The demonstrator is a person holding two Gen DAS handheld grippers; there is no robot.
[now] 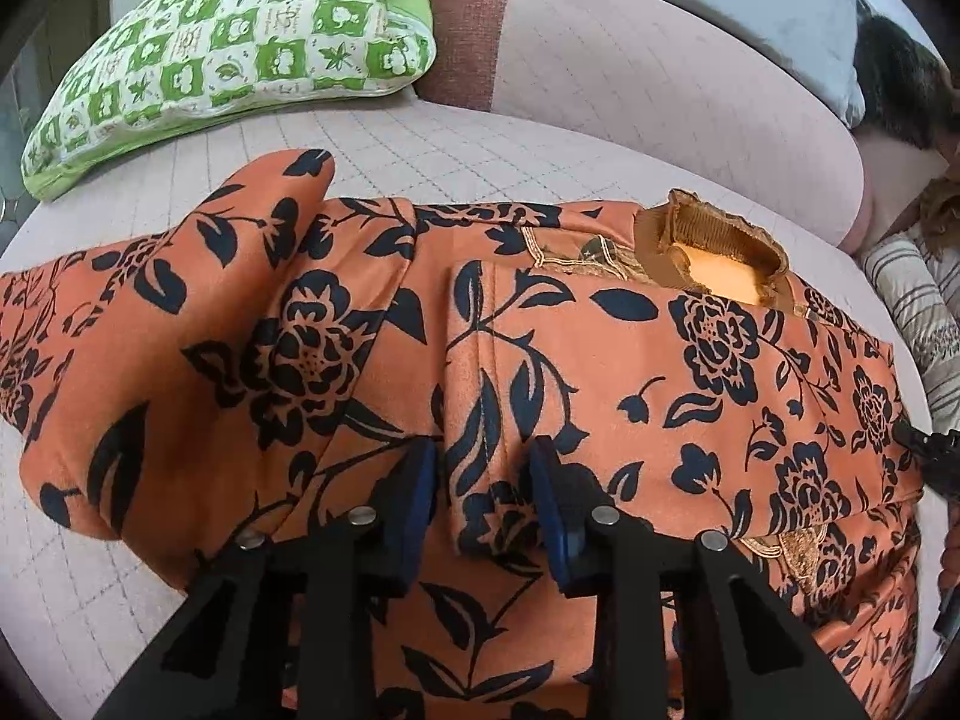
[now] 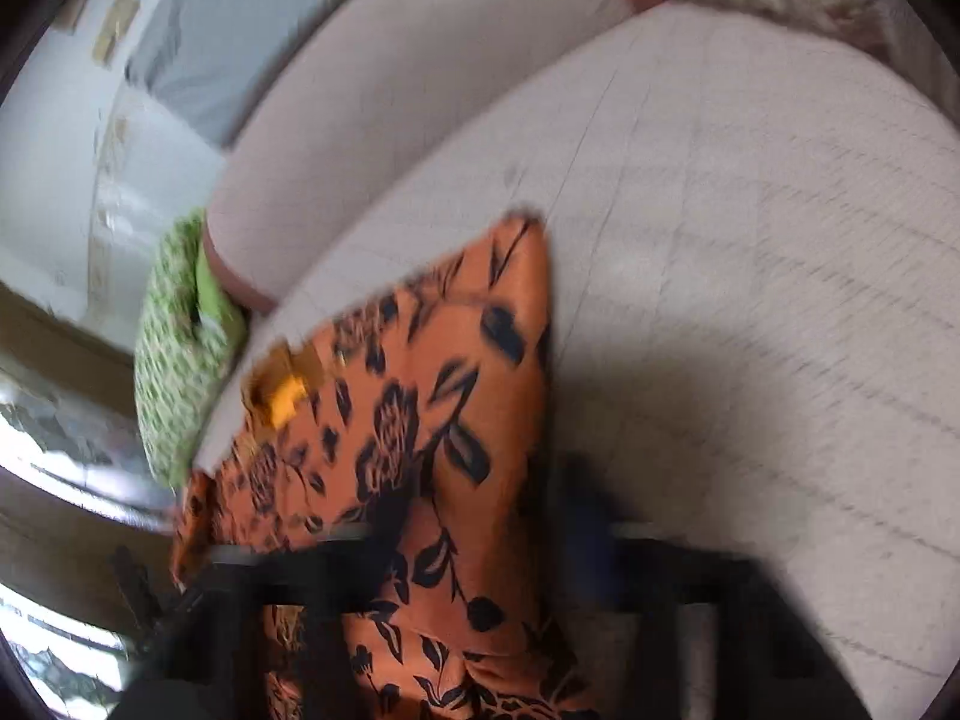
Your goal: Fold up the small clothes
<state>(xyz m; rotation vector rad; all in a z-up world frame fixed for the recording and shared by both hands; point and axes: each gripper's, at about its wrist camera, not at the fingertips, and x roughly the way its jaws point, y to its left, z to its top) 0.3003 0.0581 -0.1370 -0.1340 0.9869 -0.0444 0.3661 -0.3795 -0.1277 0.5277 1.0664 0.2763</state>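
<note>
Garment lay on sofa | left gripper pinched a fabric ridge for folding | right gripper blurred, seemingly clamping garment edge.

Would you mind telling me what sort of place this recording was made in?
Most likely a home living room: the orange floral garment lies on a pink quilted sofa seat with a padded backrest, and a green-and-white patterned cushion sits in the corner.

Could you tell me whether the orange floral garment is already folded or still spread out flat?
Partly folded: the orange floral garment has its sleeve doubled over the body on the pink quilted cushion.
</note>
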